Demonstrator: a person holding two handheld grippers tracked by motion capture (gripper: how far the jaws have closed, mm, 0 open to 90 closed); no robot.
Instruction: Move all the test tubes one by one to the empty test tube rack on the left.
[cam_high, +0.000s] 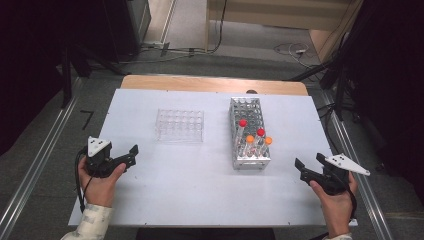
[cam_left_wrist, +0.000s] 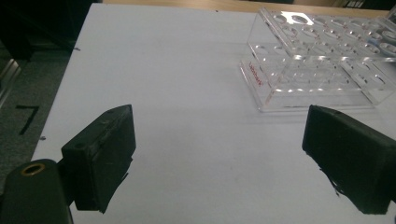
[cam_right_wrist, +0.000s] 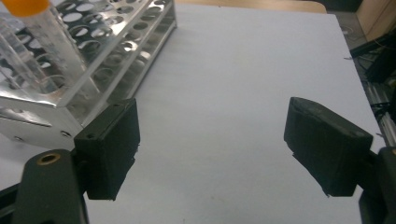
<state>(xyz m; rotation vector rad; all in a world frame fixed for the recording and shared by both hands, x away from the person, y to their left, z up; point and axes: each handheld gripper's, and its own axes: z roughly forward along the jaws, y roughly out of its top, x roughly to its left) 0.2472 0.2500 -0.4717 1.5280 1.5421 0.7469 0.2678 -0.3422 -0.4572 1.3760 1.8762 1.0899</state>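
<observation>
Both grippers, left (cam_high: 131, 154) and right (cam_high: 306, 169), jaws wide, nothing held, parked at table edges. Four tubes (cam_high: 254, 138) sit in metal rack (cam_high: 243, 107); clear rack (cam_left_wrist: 317, 70) holds none. Transfer apparently not begun.

I am seeing small red lettering on the near end wall of the clear plastic rack (cam_left_wrist: 322, 60) in my left gripper view. It is running sideways along the edge, and it is too small for reading. I am finding no other readable text.
</observation>
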